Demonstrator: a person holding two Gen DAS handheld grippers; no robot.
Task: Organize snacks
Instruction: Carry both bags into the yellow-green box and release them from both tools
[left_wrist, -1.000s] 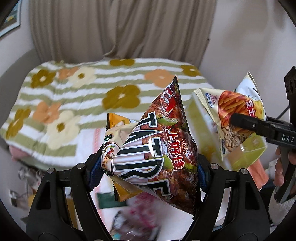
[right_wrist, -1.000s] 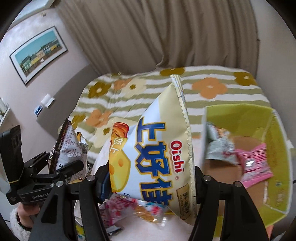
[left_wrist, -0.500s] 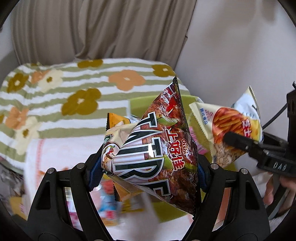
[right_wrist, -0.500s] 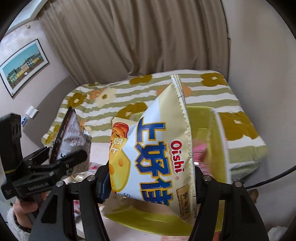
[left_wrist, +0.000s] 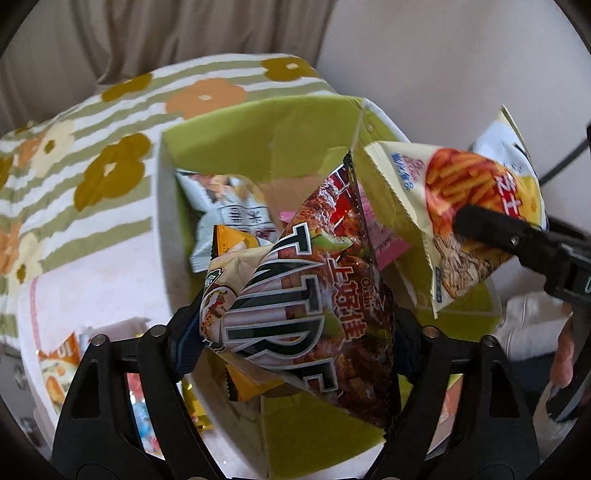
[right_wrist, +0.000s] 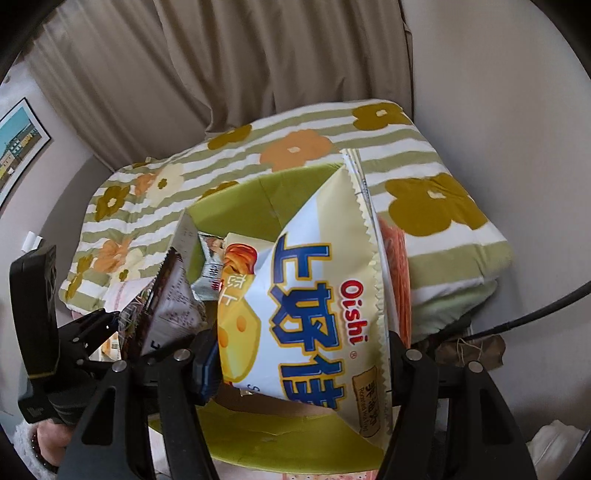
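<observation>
one green box (left_wrist: 229, 147), open-topped. two grippers up over it, the left gripper (left_wrist: 295, 332) and the right gripper (right_wrist: 299, 362), each with snack bags between its jaws: two in the left, a dark bag (left_wrist: 317, 295) and an orange-edged one (left_wrist: 229, 240), two in the right by the look of it. inside the box, one grey-white packet (left_wrist: 225, 206) and one pink packet (left_wrist: 384, 243). one flowered bedspread (left_wrist: 92, 147), one framed picture (right_wrist: 18, 147).

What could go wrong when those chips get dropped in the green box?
The left gripper is opening with the dark Oishi bag and a yellow packet between its fingers; one could miss the green box. The right gripper's cheese Oishi bag may collide with them.
</observation>
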